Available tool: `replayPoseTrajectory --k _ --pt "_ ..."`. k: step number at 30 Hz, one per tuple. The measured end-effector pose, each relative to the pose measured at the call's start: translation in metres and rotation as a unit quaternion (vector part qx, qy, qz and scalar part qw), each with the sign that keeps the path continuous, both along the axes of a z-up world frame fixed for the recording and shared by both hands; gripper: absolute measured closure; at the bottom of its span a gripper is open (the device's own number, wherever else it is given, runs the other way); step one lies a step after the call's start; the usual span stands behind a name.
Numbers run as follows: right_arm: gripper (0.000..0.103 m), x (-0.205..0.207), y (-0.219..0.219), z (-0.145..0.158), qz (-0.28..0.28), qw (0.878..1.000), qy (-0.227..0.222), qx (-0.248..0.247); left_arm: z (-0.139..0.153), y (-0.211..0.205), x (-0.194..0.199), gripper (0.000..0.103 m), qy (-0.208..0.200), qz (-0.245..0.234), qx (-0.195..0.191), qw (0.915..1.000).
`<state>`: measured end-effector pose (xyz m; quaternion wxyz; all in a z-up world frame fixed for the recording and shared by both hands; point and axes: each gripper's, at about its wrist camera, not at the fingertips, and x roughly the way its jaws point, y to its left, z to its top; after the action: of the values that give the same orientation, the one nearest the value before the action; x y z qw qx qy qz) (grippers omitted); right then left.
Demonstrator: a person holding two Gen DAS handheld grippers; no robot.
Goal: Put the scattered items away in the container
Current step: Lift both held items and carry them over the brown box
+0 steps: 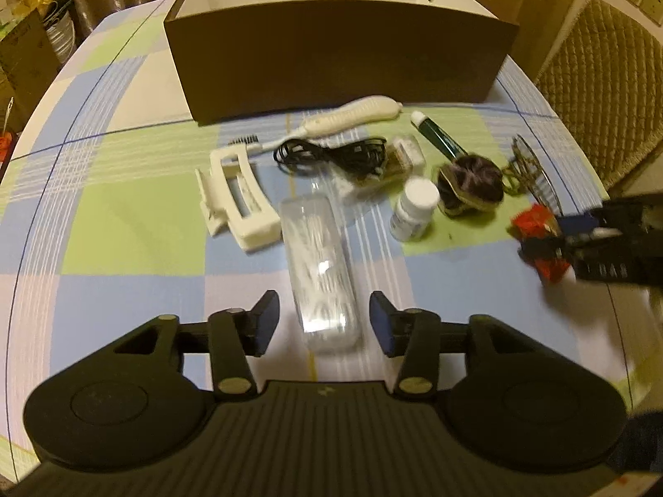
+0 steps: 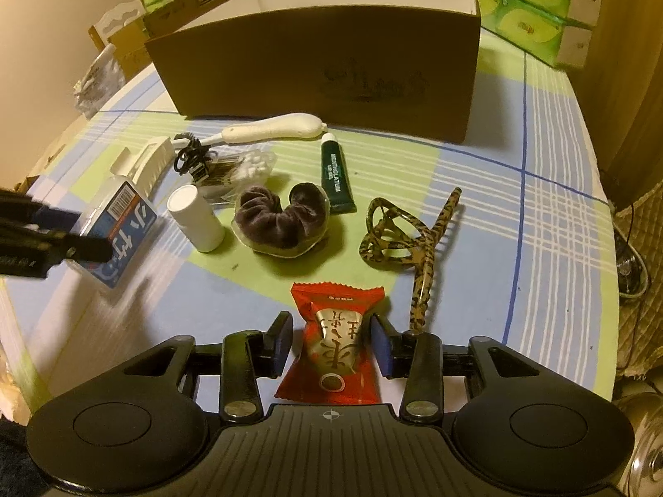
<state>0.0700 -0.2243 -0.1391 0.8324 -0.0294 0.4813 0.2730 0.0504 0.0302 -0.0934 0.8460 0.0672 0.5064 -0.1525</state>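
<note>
A brown open box (image 1: 331,54) stands at the back of the table; it also shows in the right wrist view (image 2: 323,58). My left gripper (image 1: 324,323) is open, its pads on either side of a clear case of cotton swabs (image 1: 317,265) lying on the cloth. My right gripper (image 2: 331,341) is open around a red snack packet (image 2: 335,339), pads close to its sides. Scattered items include a white toothbrush (image 2: 269,128), green tube (image 2: 336,178), dark scrunchie (image 2: 281,217), white bottle (image 2: 197,219), leopard hair clip (image 2: 406,240), black cable (image 1: 327,151) and white hair claw (image 1: 238,203).
The table has a checked blue-green cloth (image 2: 497,207). A quilted chair (image 1: 601,78) stands at the right. Green tissue packs (image 2: 534,4) sit behind the box. Cardboard boxes and bags (image 2: 124,41) lie off the far left edge.
</note>
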Motion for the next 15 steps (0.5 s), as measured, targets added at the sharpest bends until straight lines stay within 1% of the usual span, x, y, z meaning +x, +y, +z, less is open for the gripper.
replayPoseTrajectory --k 3,5,6,7,9,15 --pt "0.065 0.001 0.001 -0.002 -0.003 1.0 -0.002 -0.006 -0.004 -0.005 0.011 0.06 -0.004 0.003 0.004 1.0" --pt "0.065 0.001 0.001 -0.002 -0.003 1.0 -0.003 -0.008 -0.008 -0.008 0.016 0.063 -0.005 0.001 0.012 0.9999" --pt "0.065 0.001 0.002 -0.002 -0.002 1.0 -0.004 -0.011 -0.01 -0.009 0.017 0.073 -0.003 0.002 0.014 0.9999" --pt "0.066 0.001 0.004 -0.002 0.0 1.0 -0.006 -0.016 -0.012 -0.009 0.018 0.075 -0.001 0.005 0.013 0.9999" --pt "0.075 -0.001 0.006 -0.001 0.004 1.0 -0.011 -0.025 -0.013 -0.008 0.019 0.076 -0.002 0.007 0.012 0.9999" --pt "0.076 -0.004 0.007 0.0 0.005 0.999 -0.008 -0.031 -0.012 -0.005 0.011 0.076 -0.003 -0.005 0.014 0.9999"
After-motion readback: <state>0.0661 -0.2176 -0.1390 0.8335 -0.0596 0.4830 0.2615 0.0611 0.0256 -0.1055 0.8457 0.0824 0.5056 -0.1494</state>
